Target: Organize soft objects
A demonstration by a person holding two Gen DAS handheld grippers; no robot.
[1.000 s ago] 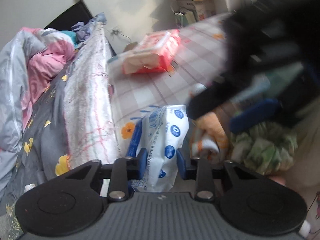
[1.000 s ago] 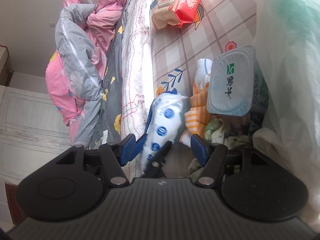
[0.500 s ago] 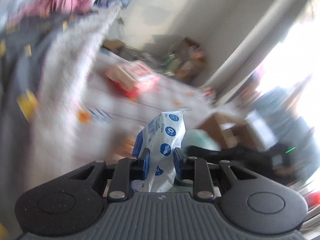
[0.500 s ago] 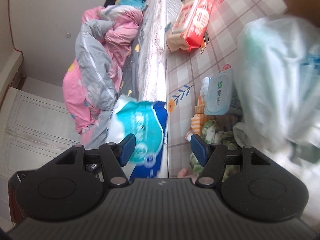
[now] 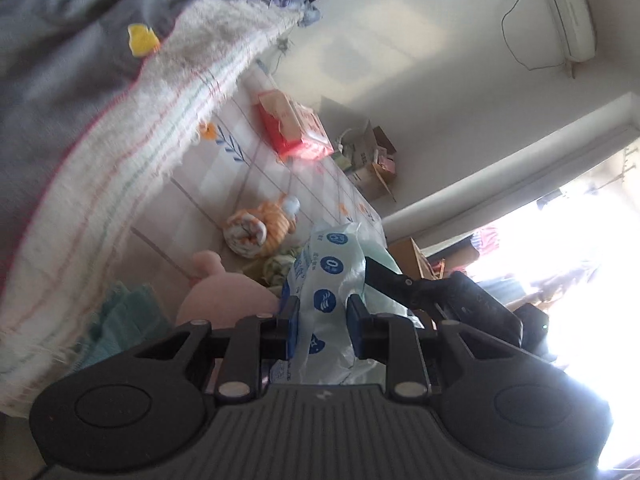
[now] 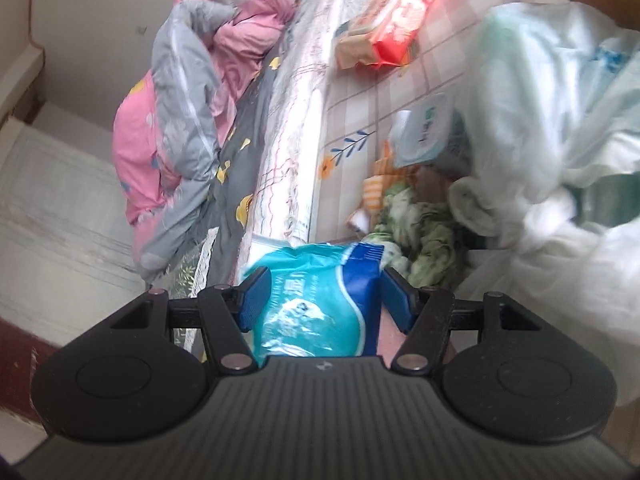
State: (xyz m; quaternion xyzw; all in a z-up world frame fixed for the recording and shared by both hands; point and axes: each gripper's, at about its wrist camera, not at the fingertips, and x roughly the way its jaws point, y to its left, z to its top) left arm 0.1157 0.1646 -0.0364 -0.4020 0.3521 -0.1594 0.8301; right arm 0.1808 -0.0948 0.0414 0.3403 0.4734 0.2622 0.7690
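- Left wrist view: the left gripper (image 5: pixel 323 326) is seen clamped on a white tissue pack (image 5: pixel 326 280) printed with blue circles. The pads are pressed into its lower half and the jaws stand nearly together.
- The pack is held up in the air, nearer the camera than the orange striped plush (image 5: pixel 260 226), which lies on the checked mat (image 5: pixel 224 168).
- The wrapper is crinkled and pinched thin where it is held. It is judged light, soft and squashy, with a film that could slip, so a grip across the full body would hold better than one on loose film.
- On the pack only a "0" inside one blue circle can be read; the other print is too small to tell.
- Beyond the striped plush a red wipes pack (image 5: pixel 294 128) lies on the mat, its lettering blurred. A pink plush (image 5: pixel 224 296) sits just beside the tissue pack.
- Right wrist view: the right gripper (image 6: pixel 327 300) is closed on a teal and blue pack (image 6: pixel 320 300), taken across its width, so the jaws stand fairly wide.
- This pack is held above the edge of the bed (image 6: pixel 256 128), well short of the red wipes pack (image 6: pixel 394 20).
- It is judged light and compressible under glossy, slippery film; the mid-body hold looks sound.
- White characters are printed on its teal face but cannot be read. A lidded wipes pack (image 6: pixel 424 132) shows a green logo, also illegible.
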